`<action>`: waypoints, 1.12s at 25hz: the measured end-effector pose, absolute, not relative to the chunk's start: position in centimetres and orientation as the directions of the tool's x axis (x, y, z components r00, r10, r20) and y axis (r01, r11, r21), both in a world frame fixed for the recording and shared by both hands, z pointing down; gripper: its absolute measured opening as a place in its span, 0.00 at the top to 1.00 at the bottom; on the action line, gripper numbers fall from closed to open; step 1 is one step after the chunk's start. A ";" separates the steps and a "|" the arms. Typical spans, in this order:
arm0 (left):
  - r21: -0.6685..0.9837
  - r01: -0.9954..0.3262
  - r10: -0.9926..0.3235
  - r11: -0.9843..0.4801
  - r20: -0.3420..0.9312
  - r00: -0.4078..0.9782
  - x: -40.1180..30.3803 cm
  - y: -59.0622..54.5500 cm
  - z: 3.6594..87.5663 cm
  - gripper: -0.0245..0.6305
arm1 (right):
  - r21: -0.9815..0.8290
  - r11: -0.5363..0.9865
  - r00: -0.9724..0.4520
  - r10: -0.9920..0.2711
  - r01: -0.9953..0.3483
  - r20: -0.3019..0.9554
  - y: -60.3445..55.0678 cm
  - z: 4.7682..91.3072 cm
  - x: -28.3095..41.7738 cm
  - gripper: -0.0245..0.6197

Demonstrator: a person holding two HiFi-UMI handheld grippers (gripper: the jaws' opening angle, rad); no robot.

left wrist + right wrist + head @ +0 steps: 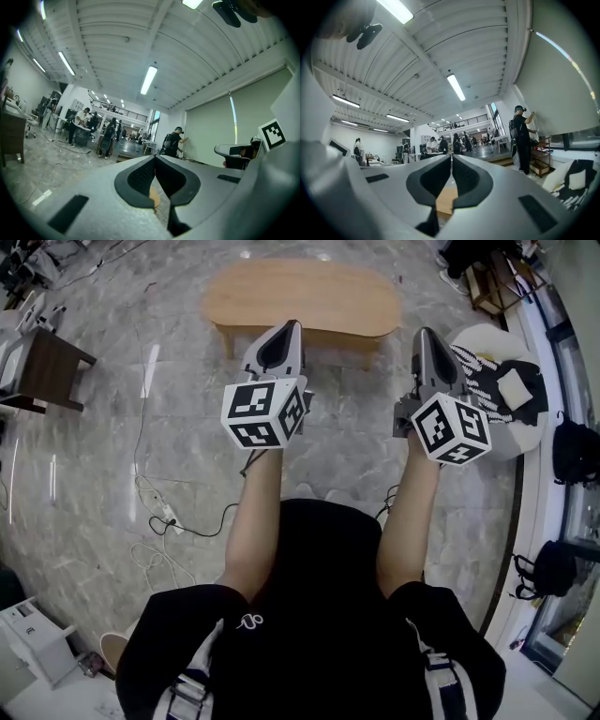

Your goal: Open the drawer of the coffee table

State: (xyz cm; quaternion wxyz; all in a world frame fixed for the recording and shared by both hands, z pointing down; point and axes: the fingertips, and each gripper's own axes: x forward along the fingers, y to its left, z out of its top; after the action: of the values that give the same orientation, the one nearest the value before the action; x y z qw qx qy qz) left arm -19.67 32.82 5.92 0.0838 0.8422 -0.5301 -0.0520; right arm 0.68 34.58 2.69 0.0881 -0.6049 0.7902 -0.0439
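Wooden coffee table [300, 298] sits at twelve o'clock, well apart from left gripper [284, 338] and right gripper [429, 345], both pressed together, empty. Its drawer seems hidden; arriving shut, they could miss the pull.

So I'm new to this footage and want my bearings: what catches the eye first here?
The left gripper and the right gripper, jaws shut and empty, carry bold black-and-white marker cubes in the middle of the head view. Just beyond them a long oval wooden coffee table stands on the grey marble floor. At the right sits a round pale seat with a striped cushion.
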 end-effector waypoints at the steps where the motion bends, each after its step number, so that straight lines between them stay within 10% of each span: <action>1: 0.201 -0.882 -0.900 -0.426 0.005 0.435 -19.8 32.6 6.2 0.95 | -0.175 0.260 -0.249 -0.965 -0.950 -0.083 34.5 2.9 0.6 0.94; 28: 0.263 -0.837 -0.873 -0.480 -0.048 0.486 -20.5 26.8 6.9 0.95 | -0.057 0.265 -0.257 -0.960 -0.963 -0.113 30.9 1.2 -2.2 0.94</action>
State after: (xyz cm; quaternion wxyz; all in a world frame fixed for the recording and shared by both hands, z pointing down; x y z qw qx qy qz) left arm -20.46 26.81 6.90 0.1021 0.8558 -0.4995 -0.0878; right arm -2.16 30.95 1.22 0.0621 -0.6063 0.7927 0.0116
